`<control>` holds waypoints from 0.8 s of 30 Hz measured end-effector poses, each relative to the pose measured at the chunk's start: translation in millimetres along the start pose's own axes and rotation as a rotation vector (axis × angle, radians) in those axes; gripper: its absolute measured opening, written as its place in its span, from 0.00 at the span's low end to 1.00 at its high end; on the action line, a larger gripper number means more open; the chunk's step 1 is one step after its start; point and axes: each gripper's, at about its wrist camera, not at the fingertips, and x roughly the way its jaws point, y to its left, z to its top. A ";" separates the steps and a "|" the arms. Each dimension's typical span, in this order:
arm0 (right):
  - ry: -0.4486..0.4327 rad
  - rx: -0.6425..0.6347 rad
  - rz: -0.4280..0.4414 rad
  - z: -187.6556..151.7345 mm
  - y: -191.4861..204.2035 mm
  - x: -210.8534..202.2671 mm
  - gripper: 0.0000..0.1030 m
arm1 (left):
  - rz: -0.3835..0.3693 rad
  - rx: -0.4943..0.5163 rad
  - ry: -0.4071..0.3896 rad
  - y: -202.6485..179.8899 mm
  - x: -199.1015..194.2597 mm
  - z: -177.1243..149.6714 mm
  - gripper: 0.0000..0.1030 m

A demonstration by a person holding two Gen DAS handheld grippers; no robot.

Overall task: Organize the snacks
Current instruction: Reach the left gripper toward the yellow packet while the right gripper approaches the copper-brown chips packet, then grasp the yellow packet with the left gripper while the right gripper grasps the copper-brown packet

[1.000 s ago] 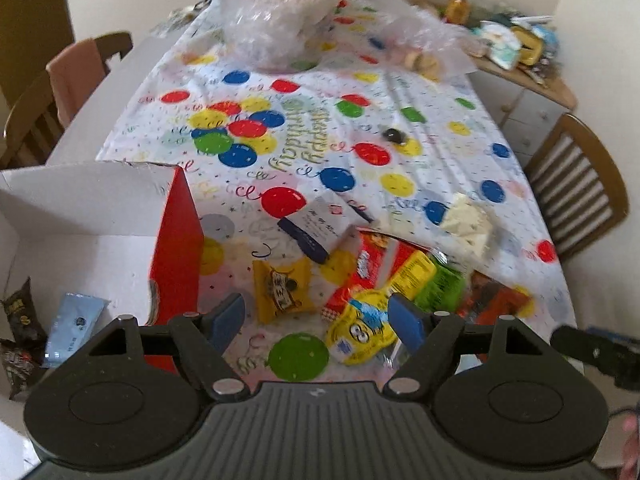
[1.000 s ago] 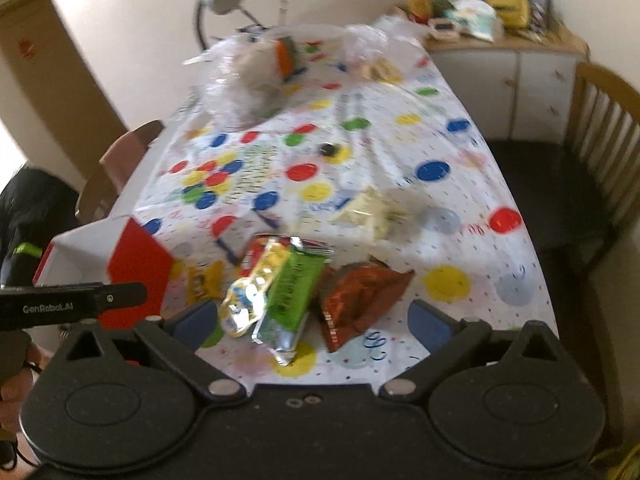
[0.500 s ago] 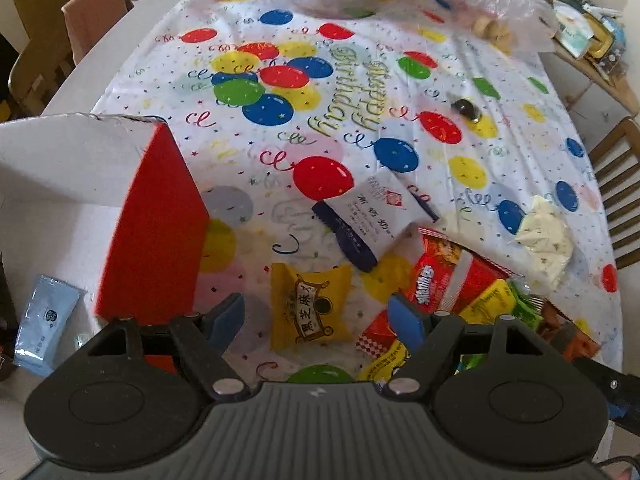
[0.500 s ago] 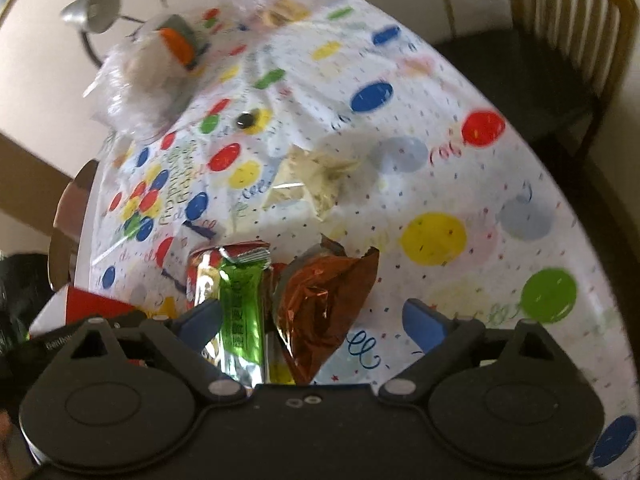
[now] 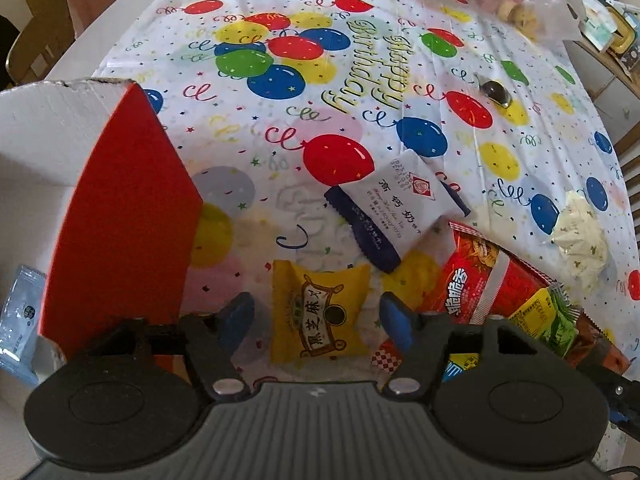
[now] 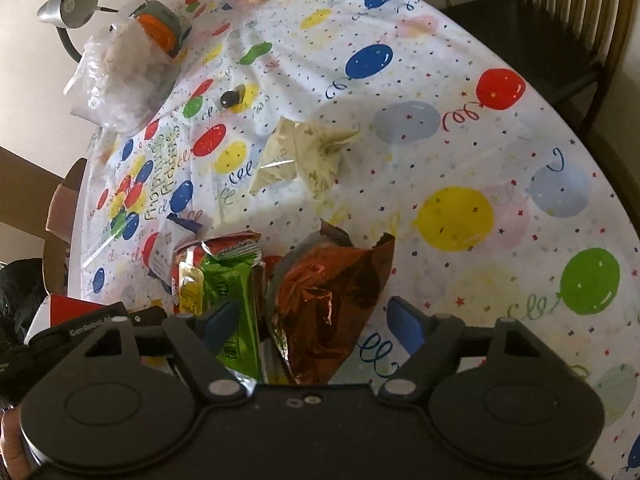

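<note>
My left gripper (image 5: pixel 318 318) hangs low over a yellow snack packet (image 5: pixel 318 312) that lies flat between its blue pads (image 5: pixel 396 320); the jaws are closing and the pads do not touch the packet. Beyond it lie a white-and-navy packet (image 5: pixel 394 210) and a red chip bag (image 5: pixel 484 276). My right gripper (image 6: pixel 316 322) straddles an orange-brown foil bag (image 6: pixel 328 300) and a green packet (image 6: pixel 230 300); its jaws are closing too, with gaps left at both pads. A red-sided box (image 5: pixel 120 220) stands at the left, with a pale blue sachet (image 5: pixel 18 312) inside.
A cream crumpled wrapper (image 6: pixel 304 152) and a small dark round candy (image 6: pixel 230 98) lie farther out on the balloon-print tablecloth (image 6: pixel 460 152). Clear plastic bags (image 6: pixel 120 80) and a desk lamp (image 6: pixel 70 2) sit at the far end. Wooden chairs (image 6: pixel 560 8) flank the table.
Both grippers have sunk toward the table and their jaws have narrowed. The yellow packet now sits between the left pads, the foil bag between the right ones.
</note>
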 end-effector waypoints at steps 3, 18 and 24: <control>-0.004 -0.007 0.006 0.1 -0.4 4.5 0.73 | 0.000 0.002 -0.003 0.2 1.8 -0.7 0.55; -0.023 -0.008 0.015 -6.5 -6.0 4.6 0.40 | -0.018 0.002 -0.030 4.0 -4.7 -7.1 0.37; -0.046 -0.006 0.019 -13.7 -11.1 -6.7 0.38 | -0.050 0.002 -0.023 4.2 -17.3 -15.1 0.37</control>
